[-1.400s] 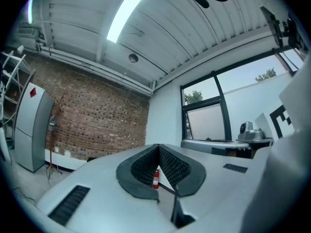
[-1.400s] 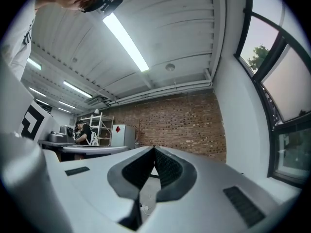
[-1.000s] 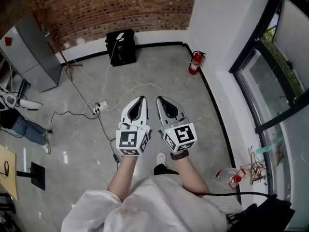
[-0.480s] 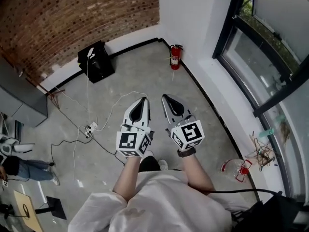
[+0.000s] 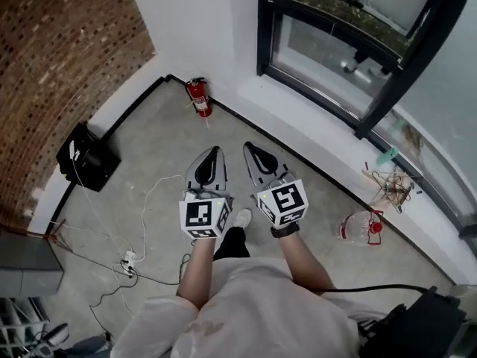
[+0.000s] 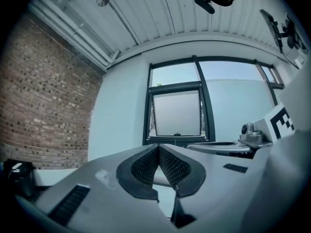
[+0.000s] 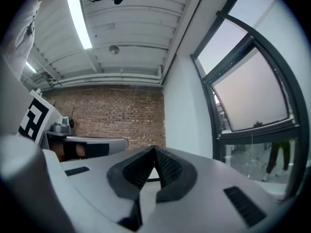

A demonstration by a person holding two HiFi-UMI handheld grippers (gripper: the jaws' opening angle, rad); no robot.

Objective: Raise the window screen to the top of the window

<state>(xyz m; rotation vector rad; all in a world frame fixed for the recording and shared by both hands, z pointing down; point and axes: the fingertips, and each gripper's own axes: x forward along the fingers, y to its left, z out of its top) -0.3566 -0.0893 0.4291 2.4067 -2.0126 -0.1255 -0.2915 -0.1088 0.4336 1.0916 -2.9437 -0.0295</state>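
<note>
View: I've swung off the brick wall (image 5: 59, 66); the window (image 5: 313, 43) is now at 1 o'clock.
Left gripper (image 5: 216, 151): jaws together, empty.
Right gripper (image 5: 248, 148): likewise.
Window screen (image 6: 176, 113): untouched; approach begun.

Head view looks steeply down; gripper views share the window (image 6: 177, 111).

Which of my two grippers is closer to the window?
The right gripper: it sits on the side of the window, while the left gripper sits toward the brick wall. Both are shut, empty.

Bare floor (image 5: 160, 136) up to the window (image 5: 328, 47); fire extinguisher (image 5: 197, 97) left, wire tangle (image 5: 391, 186) right.
</note>
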